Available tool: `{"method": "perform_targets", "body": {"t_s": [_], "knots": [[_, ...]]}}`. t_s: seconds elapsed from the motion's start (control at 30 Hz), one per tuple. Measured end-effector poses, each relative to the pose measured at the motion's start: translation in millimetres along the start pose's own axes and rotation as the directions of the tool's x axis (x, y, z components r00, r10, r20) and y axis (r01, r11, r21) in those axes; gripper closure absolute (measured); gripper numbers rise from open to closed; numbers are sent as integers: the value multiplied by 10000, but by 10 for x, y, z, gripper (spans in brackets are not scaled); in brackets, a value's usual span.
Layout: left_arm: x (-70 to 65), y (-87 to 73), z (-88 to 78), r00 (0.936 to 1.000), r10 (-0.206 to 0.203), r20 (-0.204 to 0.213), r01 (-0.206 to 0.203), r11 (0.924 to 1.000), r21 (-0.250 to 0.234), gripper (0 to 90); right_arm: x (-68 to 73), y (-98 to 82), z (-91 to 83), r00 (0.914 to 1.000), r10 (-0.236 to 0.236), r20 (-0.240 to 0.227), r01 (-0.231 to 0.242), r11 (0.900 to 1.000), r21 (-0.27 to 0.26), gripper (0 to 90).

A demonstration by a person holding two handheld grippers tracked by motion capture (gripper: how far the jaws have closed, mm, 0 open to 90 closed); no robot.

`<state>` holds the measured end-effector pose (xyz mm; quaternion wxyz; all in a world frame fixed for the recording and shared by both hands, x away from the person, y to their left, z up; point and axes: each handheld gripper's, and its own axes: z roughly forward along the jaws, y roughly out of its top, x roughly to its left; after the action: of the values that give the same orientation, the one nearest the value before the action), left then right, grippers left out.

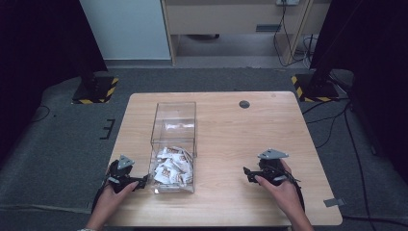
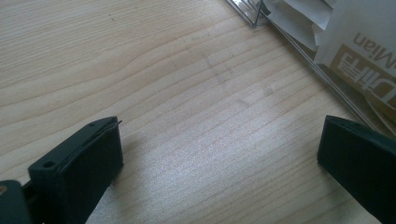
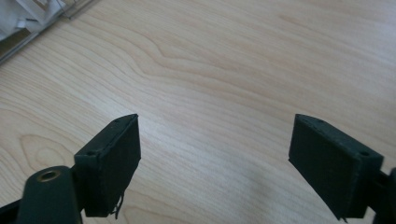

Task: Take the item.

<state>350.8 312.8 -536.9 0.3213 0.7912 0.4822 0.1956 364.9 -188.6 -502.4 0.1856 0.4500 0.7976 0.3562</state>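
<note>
Resting on the wooden table [image 1: 226, 130], both grippers flank a clear plastic box [image 1: 173, 144] that holds a heap of white sachets [image 1: 172, 166] in its near end.

Key relation: the box's long axis runs from 6 to 12 o'clock on the tabletop, away from the person. The left gripper [image 1: 140, 182] sits at the box's near left corner, just beside the wall; from it the sachets lie at about 2 o'clock, close by. The right gripper [image 1: 246, 172] is well apart from the box, with the sachets off at about 9 o'clock. Left hand is clearly the nearer one.

Left gripper view: jaws stand wide, bare wood between them, nothing held; the box wall and a printed sachet [image 2: 362, 51] show at upper right, just past the right-hand jaw.

Right gripper view: jaws likewise spread wide and empty over bare wood; a box corner [image 3: 32, 21] shows far off at upper left.

Pose: both forearms enter from the near edge, hands low, grippers pointing inward toward the box.

Judgement: a reach into the sachets would suit the left gripper, needing a lift over the wall first.
</note>
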Motion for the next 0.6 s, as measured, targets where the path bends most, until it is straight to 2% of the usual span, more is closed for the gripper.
{"method": "perform_targets", "body": {"t_s": [0.23, 0.6], "knots": [[0, 0, 0, 10000, 0, 1, 0, 10000, 1, 0, 91, 190, -50, 9992, -377, -131, 376, 9992, -112, 217], [0, 0, 0, 10000, -3, 1, 3, 10000, -3, 0, 241, 432, -135, 9954, -833, -476, 830, 9965, -81, 226]]}}
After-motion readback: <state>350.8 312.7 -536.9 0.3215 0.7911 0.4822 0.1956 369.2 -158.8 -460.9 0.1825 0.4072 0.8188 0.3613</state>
